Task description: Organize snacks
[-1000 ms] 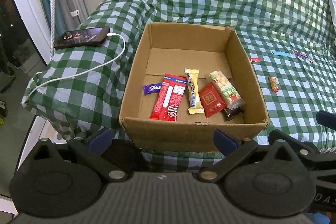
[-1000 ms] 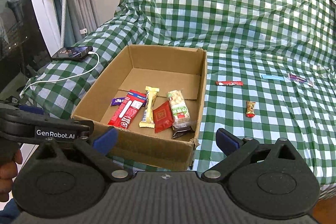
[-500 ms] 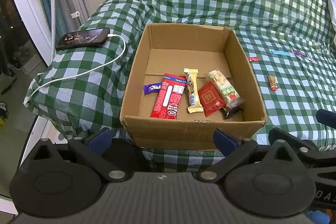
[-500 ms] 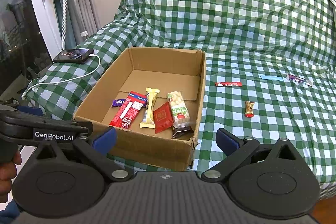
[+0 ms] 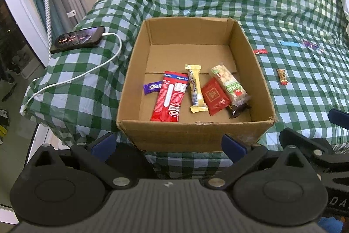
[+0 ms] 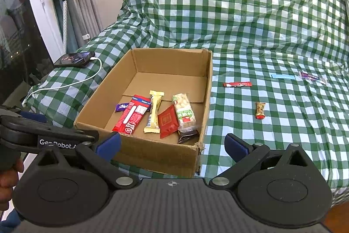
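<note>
An open cardboard box [image 5: 196, 134] [image 6: 152, 156] sits on the green checked bed cover and holds several snack packs, among them a long red pack [image 5: 170, 95] [image 6: 132, 116], a yellow bar [image 5: 195, 88] and a peanut pack [image 6: 185, 113]. On the cover right of the box lie a red stick [image 6: 237, 84], a small gold-red candy [image 6: 260, 110] [image 5: 282, 77], a blue strip [image 6: 282, 76] and a purple wrapper [image 6: 312, 77]. My left gripper [image 5: 168, 144] and right gripper [image 6: 172, 144] are open and empty, in front of the box.
A phone [image 5: 77, 39] [image 6: 74, 59] on a white cable [image 5: 87, 73] lies left of the box, near the bed's left edge. A window frame and curtain [image 6: 72, 3] stand at the left. The cover rises into a hump behind the box.
Both grippers have drawn back and up a little from the box. Nothing on the bed has moved.
</note>
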Demonstrator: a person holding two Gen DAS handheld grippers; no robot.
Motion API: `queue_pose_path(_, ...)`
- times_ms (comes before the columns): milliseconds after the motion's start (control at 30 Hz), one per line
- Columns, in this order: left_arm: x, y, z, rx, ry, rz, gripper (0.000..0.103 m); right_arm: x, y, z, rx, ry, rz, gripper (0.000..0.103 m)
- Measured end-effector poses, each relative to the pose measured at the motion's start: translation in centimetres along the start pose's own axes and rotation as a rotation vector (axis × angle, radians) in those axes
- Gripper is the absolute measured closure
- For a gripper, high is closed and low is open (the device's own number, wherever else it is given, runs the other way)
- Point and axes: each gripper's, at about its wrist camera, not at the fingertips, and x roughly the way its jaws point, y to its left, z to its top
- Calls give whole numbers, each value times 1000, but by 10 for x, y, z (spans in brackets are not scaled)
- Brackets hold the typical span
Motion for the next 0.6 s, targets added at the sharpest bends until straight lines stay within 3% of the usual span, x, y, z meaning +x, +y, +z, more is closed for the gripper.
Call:
queue_pose_path(267, 8, -33, 27, 46, 17, -24, 0, 4, -43, -1, 86, -14, -51, 2)
queue_pose_path(600, 40, -129, 90, 145, 78, -161, 0, 3, -169, 9, 191, -66, -285, 2)
